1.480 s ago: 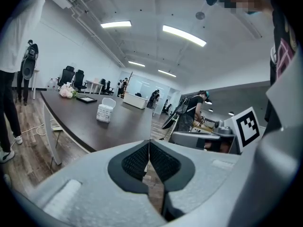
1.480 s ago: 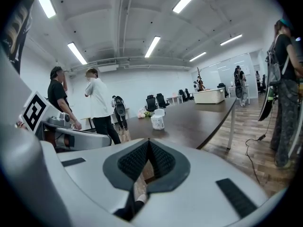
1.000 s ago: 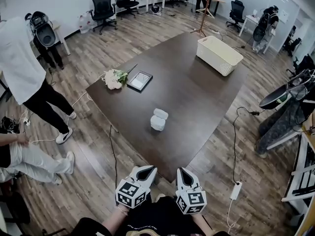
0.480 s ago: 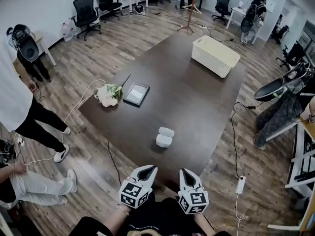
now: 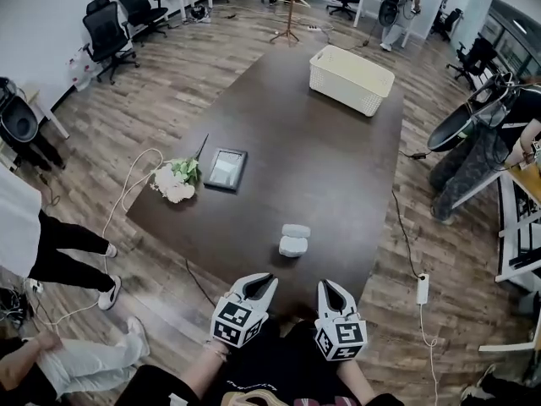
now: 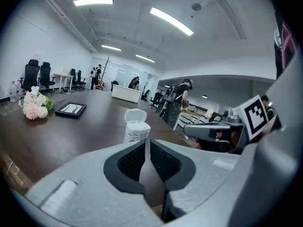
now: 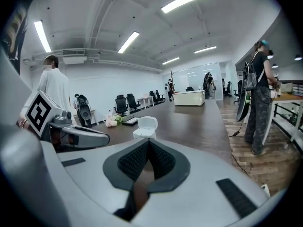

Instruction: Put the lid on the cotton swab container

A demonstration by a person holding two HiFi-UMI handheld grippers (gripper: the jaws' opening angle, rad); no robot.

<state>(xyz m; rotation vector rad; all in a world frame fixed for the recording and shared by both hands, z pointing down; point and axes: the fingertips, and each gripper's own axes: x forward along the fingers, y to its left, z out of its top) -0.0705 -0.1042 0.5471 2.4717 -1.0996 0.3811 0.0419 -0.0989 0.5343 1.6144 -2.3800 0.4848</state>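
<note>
Before table point(image 5: 330, 167), both tongs point(image 5: 264, 279) point(image 5: 329, 286) closed, empty

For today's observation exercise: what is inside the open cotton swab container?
The cotton swab container has its lid raised; the opening looks white, but swabs cannot be told apart.

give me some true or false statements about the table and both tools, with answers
1. The lid of the cotton swab container stands open. True.
2. The left tool grips the lid. False: its jaws are together with nothing between them.
3. The basket stands at the far end of the table. True.
4. The flowers lie inside the basket. False: they lie at the table's left edge, beside the frame.
5. The right tool touches the cotton swab container. False: it is shut and empty, short of the table's near edge.
</note>
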